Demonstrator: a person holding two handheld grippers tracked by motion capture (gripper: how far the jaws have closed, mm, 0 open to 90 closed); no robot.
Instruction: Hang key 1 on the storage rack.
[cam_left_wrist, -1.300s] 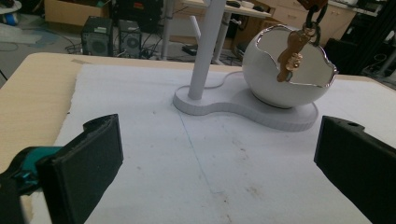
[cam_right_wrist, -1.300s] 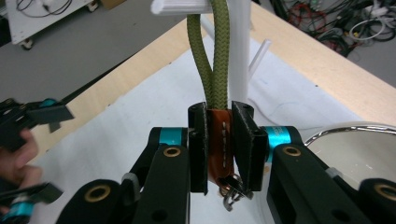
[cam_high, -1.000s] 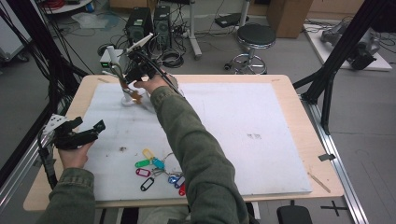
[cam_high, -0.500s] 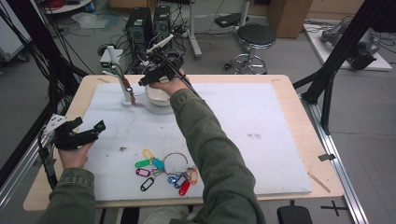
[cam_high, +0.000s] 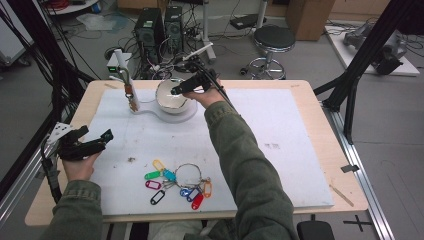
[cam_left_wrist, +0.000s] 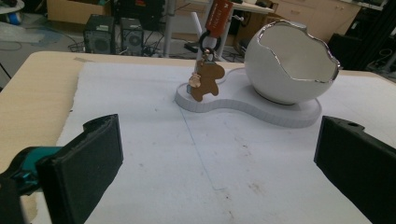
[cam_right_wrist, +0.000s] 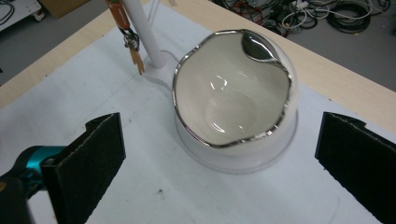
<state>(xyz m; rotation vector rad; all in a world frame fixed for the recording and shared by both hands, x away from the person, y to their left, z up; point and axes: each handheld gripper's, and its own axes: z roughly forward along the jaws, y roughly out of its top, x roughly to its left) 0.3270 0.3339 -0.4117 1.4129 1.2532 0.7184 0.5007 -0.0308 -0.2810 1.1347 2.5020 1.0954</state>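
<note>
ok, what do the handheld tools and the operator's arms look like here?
Both tools are black with two flat, black foam-faced jaws and a teal part at the jaw base. The left tool carries a grey three-cornered plate; black cables trail from the right tool. The person wears olive-green long sleeves on both arms.

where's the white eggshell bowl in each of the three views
High view: the eggshell bowl sits at the far middle-left of the white mat, just under the right gripper.
Left gripper view: upper right, on the white stand base.
Right gripper view: centre, seen from above, inside empty.
Shared landmark: the brown keychain hanging on the white post beside the bowl.
</note>
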